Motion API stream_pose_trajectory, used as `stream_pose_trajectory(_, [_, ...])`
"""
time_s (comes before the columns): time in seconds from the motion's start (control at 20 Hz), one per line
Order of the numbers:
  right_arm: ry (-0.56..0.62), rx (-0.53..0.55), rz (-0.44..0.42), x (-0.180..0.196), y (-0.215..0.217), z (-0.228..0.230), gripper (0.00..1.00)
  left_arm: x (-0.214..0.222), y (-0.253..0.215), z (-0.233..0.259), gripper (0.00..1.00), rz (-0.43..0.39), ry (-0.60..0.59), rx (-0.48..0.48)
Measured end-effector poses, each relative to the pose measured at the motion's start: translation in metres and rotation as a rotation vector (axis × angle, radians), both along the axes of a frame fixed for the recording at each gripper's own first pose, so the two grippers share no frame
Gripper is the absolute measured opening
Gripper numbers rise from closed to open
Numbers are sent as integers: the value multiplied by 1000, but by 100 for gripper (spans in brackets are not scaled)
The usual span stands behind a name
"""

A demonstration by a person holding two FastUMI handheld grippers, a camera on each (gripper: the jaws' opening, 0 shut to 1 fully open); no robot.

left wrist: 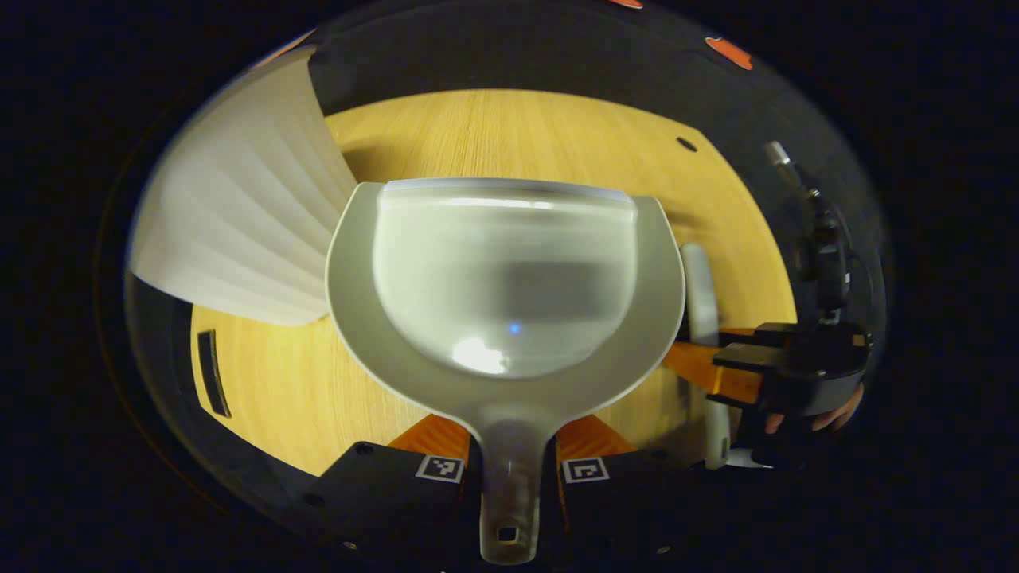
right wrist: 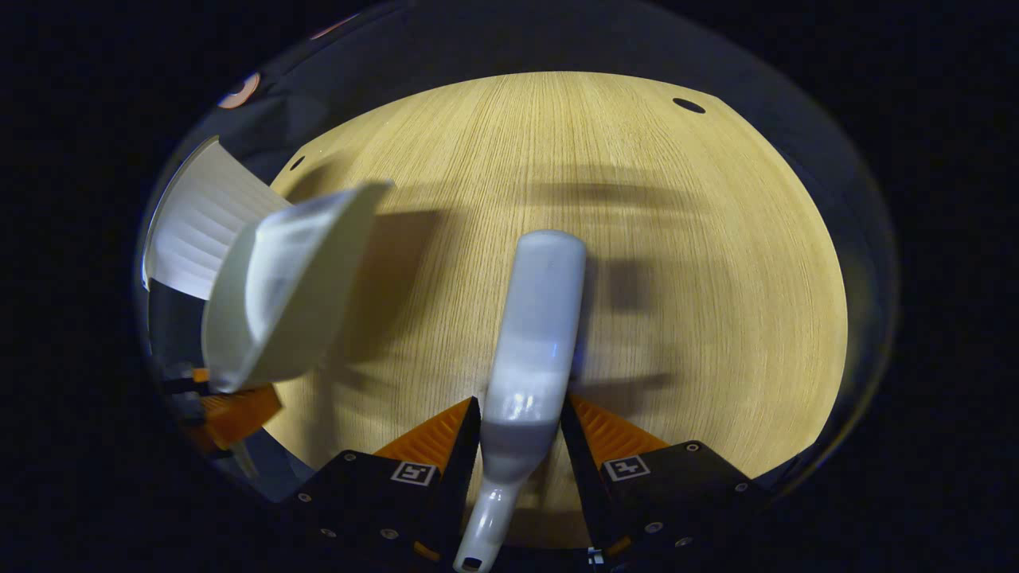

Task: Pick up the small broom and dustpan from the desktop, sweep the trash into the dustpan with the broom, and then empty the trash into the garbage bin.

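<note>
Left gripper view: the left gripper [left wrist: 509, 469] is clamped on the handle of the dustpan [left wrist: 505, 278], both orange fingers pressing the stem. The pan's long axis runs straight ahead from the claw, mouth pointing away toward the far edge of the tabletop [left wrist: 517, 135]. The pan looks empty; no scraps visible in it.

Right gripper view: the right gripper [right wrist: 521, 446] is closed on the broom [right wrist: 533, 334], fingers on either side of its lower body. The broom's long axis also runs forward along the fingers, its rounded end over the middle of the tabletop. I cannot tell whether it touches the wood.

The garbage bin [left wrist: 239, 207], white and ribbed, stands at the left edge of the tabletop, just beside the dustpan's left rim. In the right gripper view the pan is seen tilted, its mouth turned toward the bin.

Key relation: the bin lies to the left of the pan, so the left gripper is the nearer hand.

Counts: one dustpan, one broom, one bin, two grippers. Trash on the tabletop: none seen.

Judgement: sweeping appears finished or the trash already tipped out.
</note>
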State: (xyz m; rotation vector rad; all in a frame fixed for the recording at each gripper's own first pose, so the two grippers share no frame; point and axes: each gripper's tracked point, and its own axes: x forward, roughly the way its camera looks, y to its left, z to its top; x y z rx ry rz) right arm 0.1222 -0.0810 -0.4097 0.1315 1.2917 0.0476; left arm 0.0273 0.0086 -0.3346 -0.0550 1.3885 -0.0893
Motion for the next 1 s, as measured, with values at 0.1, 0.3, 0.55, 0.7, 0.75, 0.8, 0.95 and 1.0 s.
stream_pose_trajectory(0.1, [-6, -1, 29, 0, 5, 0, 62, -7, 2, -14, 31, 43, 35, -26])
stream_pose_trajectory(0.3, [-11, -7, 44, 3, 4, 1, 62, -3, 11, -22, 31, 34, 42, -11])
stream_pose_trajectory(0.55, [-29, -2, 30, 3, 2, 1, 62, -5, 8, -31, 33, 25, 28, -5])
stream_pose_trajectory(0.7, [-49, 3, 18, 3, 0, 8, 71, -8, 12, -29, 37, 7, 27, 9])
stream_pose_trajectory(0.75, [-53, 3, 17, 3, 0, 8, 74, -9, 11, -23, 46, -2, 29, 11])
stream_pose_trajectory(0.8, [-62, 3, 10, 3, -1, 10, 79, -9, 11, -20, 54, -7, 26, 10])
stream_pose_trajectory(0.95, [-105, 13, -26, 5, -5, 22, 87, -6, 5, 1, 71, -29, 2, -32])
stream_pose_trajectory(1.0, [-118, 15, -39, 4, -9, 28, 90, -1, 4, 9, 72, -50, -25, -44])
